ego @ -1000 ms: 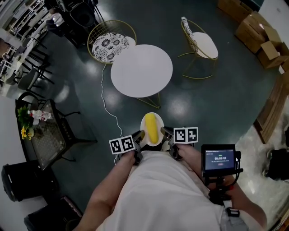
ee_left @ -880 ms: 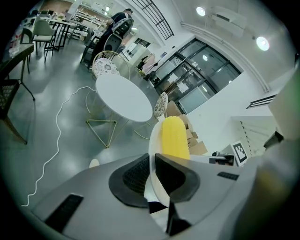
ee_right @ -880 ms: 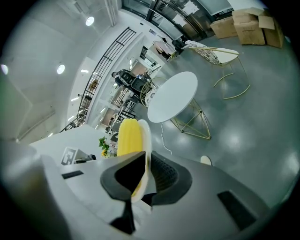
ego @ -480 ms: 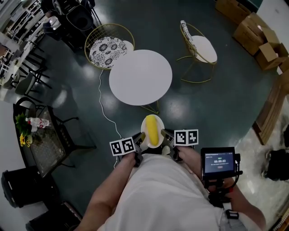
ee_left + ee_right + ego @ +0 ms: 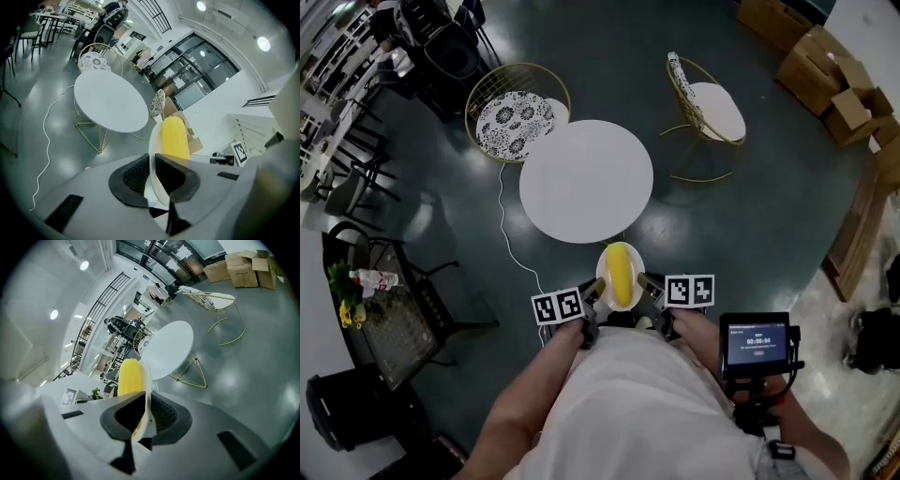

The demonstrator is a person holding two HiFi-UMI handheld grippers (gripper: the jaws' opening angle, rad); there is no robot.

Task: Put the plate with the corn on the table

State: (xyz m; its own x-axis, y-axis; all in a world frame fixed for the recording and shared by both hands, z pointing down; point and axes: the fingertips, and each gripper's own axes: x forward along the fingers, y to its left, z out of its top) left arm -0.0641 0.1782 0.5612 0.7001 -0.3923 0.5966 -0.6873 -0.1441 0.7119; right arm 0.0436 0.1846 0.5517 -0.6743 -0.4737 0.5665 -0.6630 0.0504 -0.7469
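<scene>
Left gripper (image 5: pixel 594 285) and right gripper (image 5: pixel 646 279) each pinch opposite rims of the plate (image 5: pixel 603 265) holding corn (image 5: pixel 620 274), just off the table's (image 5: pixel 581 178) edge.

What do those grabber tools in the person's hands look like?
Each one is pale grey, with two dark, ribbed pads at the tip. The left tool carries a white cube printed with black square markers, and the right tool has one just like it. The person wears a white top.
</scene>
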